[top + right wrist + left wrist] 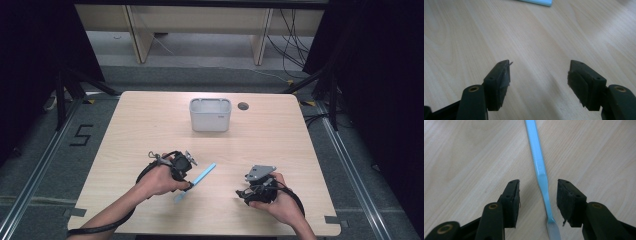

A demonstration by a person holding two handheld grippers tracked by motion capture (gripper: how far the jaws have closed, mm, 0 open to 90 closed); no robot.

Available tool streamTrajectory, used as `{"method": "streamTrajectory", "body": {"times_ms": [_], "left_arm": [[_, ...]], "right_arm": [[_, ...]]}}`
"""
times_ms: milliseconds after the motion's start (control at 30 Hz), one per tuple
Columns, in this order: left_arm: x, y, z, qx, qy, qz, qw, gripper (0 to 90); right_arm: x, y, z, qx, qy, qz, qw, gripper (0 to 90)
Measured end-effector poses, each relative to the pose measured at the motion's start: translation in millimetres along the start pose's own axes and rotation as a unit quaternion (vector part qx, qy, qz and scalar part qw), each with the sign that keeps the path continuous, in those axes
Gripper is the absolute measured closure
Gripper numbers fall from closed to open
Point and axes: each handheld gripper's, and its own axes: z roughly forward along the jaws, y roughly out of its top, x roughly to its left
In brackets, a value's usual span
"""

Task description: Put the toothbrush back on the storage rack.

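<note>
The left tongs (537,202) stand spread astride the neck of the slim light-blue plastic toothbrush (539,167), which lies flat on the pale wooden counter (280,145) — this looks like the step just before a pickup. Next they must close squarely on the neck. The right tongs (539,82) gape empty over bare wood. The grey plastic bin (210,115) stands well apart, with open room around it.
</note>
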Motion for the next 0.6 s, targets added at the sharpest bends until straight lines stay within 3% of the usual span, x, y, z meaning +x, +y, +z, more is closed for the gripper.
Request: {"method": "streamTrajectory", "body": {"times_ms": [167, 300, 367, 400, 467, 600], "left_arm": [[-3.0, 13.1, 7.8, 0.050, -0.011, -0.013, 0.9986, 55.3], [-1.7, 23.0, 12.6, 0.063, -0.006, -0.016, 0.9979, 57.2], [-0.9, 26.9, 15.4, 0.070, -0.002, -0.014, 0.9975, 58.3], [-0.7, 28.9, 16.0, 0.080, -0.004, -0.014, 0.9967, 59.3], [-0.1, 31.4, 19.0, 0.082, -0.006, -0.007, 0.9966, 60.7], [-2.1, 37.0, 23.9, 0.086, -0.011, -0.006, 0.9962, 62.2]], "right_arm": [[-0.8, -0.2, 0.1, -0.006, -0.001, -0.002, 1.0000, 35.0], [-0.9, -0.7, -0.1, -0.006, 0.001, 0.000, 1.0000, 35.0], [0.6, -1.6, -0.9, 0.000, 0.000, 0.014, 0.9999, 35.0], [-2.0, -2.2, 0.0, -0.006, 0.002, -0.004, 1.0000, 35.0], [-1.8, -3.0, -0.7, -0.003, 0.002, 0.005, 1.0000, 35.0], [-2.7, -3.2, -1.4, -0.005, -0.002, -0.001, 1.0000, 35.0]]}}
